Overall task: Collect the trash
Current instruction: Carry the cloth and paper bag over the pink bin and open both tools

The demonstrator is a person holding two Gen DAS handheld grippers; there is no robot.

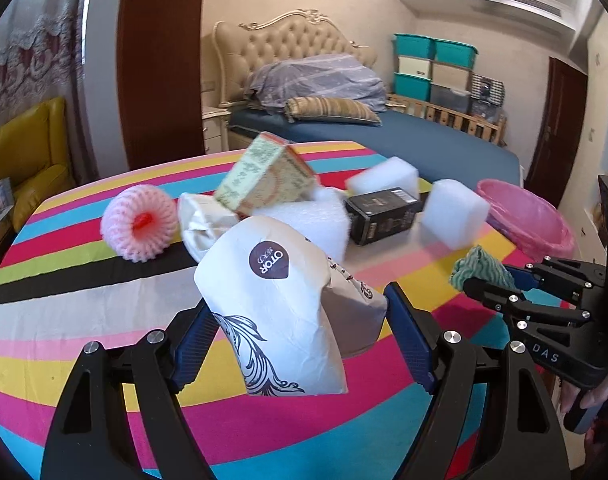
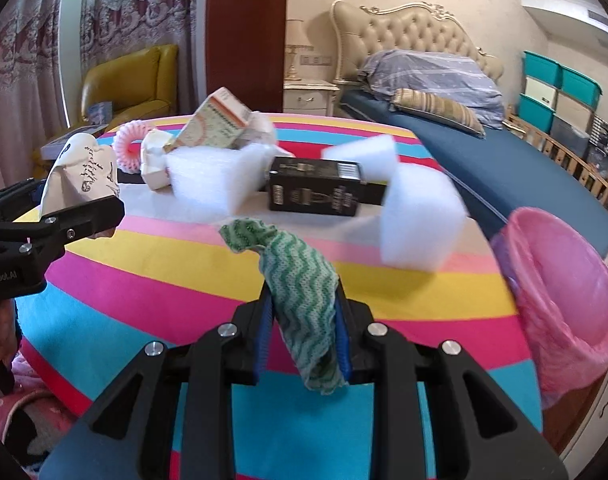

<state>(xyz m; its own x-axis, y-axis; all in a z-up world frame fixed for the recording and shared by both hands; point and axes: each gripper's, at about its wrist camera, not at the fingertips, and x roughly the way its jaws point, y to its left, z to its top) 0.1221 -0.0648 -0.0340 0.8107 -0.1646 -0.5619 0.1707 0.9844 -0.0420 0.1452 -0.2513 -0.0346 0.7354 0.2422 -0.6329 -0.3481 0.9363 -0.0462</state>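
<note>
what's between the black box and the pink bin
A white foam block stands between the black box and the pink bin, clearest in the right wrist view.

the tabletop point(image 1: 64, 312) is wearing a matt woven cloth in bright stripes. the left claw point(image 1: 300, 340) is showing matt black plastic arms, shiny metal rivets and ribbed blue pads, which are pressing a creased white paper bag point(image 1: 272, 304) with a dull finish. the right claw point(image 2: 304, 336) is pinching a thin green cloth point(image 2: 304, 292) with a rough, open weave. the white blocks point(image 2: 419, 224) are looking like soft foam, though blur is making this uncertain. the black box point(image 2: 319, 188) is looking like smooth printed card. a pink foam net sleeve point(image 1: 140, 228) is lying ridged and spongy. the pink bin liner point(image 2: 571, 292) is looking like thin, slightly glossy plastic film.
</note>
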